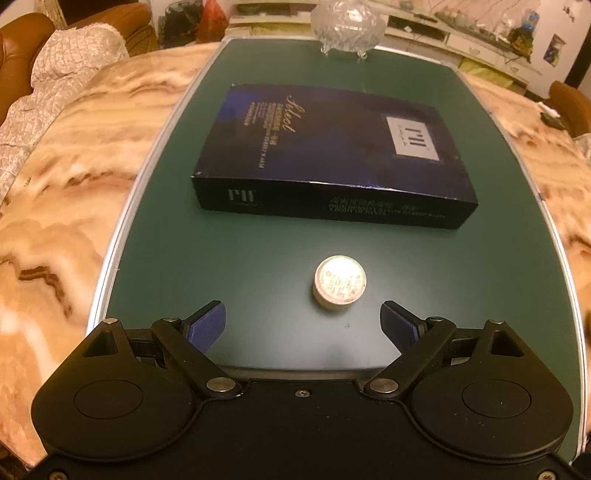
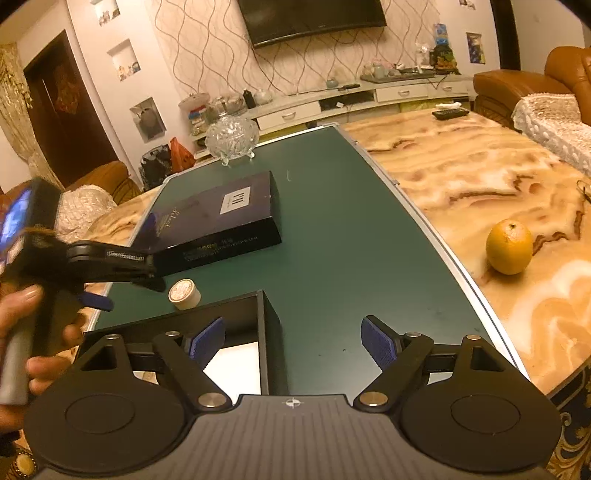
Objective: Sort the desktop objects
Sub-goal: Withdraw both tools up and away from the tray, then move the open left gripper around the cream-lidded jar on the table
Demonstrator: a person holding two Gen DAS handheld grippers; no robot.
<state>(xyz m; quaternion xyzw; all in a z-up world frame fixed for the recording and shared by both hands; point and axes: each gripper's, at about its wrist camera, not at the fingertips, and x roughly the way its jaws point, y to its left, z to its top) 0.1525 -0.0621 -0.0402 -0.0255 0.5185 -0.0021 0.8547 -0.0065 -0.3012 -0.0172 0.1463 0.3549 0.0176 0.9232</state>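
Note:
A small round white tin [image 1: 340, 283] sits on the green board [image 1: 258, 266], just ahead of my left gripper [image 1: 303, 325], which is open and empty. A dark blue box lid [image 1: 328, 155] lies beyond the tin. In the right wrist view the tin [image 2: 184, 293] lies beside an open black box base [image 2: 243, 339]. My right gripper [image 2: 293, 341] is open and empty over the base's right wall. The left gripper [image 2: 122, 266] shows there, hovering by the tin. An orange [image 2: 509, 246] sits on the marble table to the right.
A cut-glass lidded bowl [image 1: 345, 26] stands at the board's far edge. The marble table [image 2: 461, 177] surrounds the board. A remote [image 2: 450, 112] lies at the table's far side. Sofas flank the table.

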